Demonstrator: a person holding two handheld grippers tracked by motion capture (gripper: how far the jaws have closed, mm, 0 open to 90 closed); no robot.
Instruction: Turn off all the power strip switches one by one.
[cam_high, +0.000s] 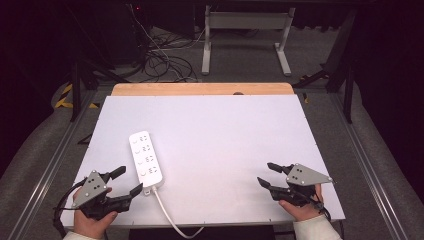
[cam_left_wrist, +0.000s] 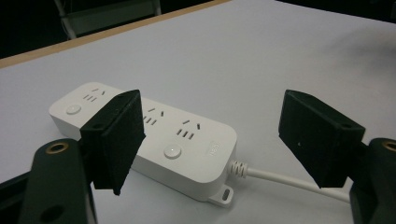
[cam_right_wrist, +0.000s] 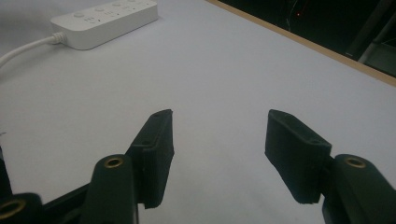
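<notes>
While both grippers, left gripper (cam_high: 126, 182) and right gripper (cam_high: 266, 174), are held wide open and empty, the power strip (cam_high: 145, 159) at lower left could be shoved sideways on the slick worktop (cam_high: 225, 125) or snagged by its cord (cam_high: 167, 212).

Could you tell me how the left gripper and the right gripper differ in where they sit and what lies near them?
The left gripper sits at the table's near left, close beside the power strip and its cable; the right gripper sits at the near right over bare white tabletop, far from the strip. Both are open, hand-held and holding nothing.
</notes>
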